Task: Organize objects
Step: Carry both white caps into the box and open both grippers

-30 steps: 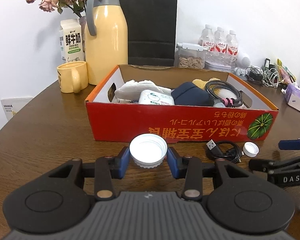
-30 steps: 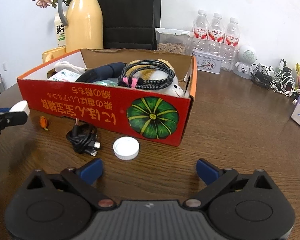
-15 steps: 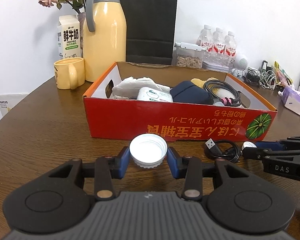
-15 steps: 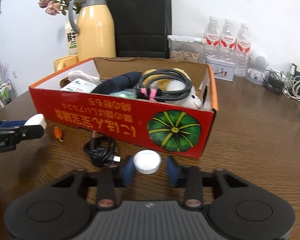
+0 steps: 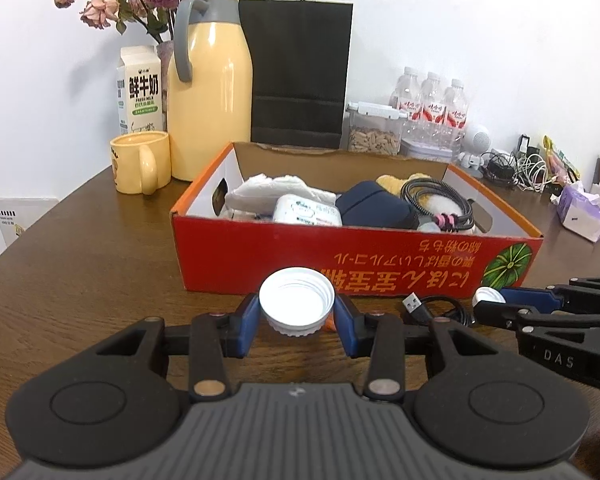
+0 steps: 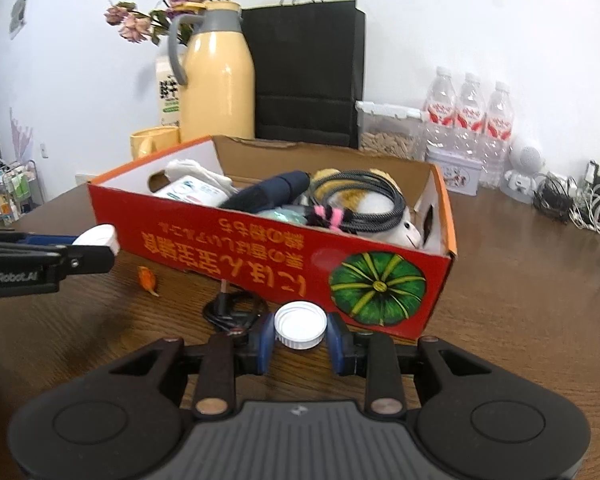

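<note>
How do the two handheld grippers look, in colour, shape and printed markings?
Both are matte black plastic. The left gripper and right gripper each have blue pads, angled linkage arms with copper-coloured pivot pins, two round discs and a grey ribbed centre plate. From the side, the left body reads "GenRobot.AI" and the right body "DAS". No cables or sleeves show.

Left tool (image 5: 296,326): black linkage arms, blue finger pads (image 5: 246,326), brass-coloured pivot pins, ribbed grey housing between two round black discs.
Right tool (image 6: 300,338): the same build, blue pads and round pivot pins.
Markings: white "DAS" and "GenRobot.AI" lettering on the tools' black sides.
</note>
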### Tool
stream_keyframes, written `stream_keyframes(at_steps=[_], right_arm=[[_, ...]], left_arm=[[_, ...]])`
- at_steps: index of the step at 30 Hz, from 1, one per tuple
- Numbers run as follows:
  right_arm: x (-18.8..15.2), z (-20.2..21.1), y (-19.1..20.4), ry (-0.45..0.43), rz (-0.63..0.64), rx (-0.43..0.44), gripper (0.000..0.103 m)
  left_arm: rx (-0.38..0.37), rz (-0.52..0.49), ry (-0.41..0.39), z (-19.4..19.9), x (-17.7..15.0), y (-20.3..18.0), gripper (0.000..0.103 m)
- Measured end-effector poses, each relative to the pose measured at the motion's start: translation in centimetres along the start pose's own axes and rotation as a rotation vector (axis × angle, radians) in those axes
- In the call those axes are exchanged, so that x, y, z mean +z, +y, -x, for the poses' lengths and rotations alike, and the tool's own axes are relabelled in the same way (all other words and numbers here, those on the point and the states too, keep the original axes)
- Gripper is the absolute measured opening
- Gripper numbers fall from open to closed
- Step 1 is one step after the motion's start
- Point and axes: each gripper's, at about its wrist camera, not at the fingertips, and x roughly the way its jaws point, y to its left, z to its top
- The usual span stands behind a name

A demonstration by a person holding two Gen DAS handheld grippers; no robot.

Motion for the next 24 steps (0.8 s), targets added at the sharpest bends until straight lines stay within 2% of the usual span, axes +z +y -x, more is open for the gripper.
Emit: stream_keyframes(at_steps=[14,24], right_arm=[[4.1,2.6,2.1,-0.146,0.049,0.055,0.027],[7.7,1.4,2.5,-0.21,0.073,0.045,0.027]], left_arm=[[-0.02,-0.025,-0.135,1.7,4.3,-1.2,0.041],[-0.014,-0.021,-0.186,0.0,7.3,-1.6,0.041]])
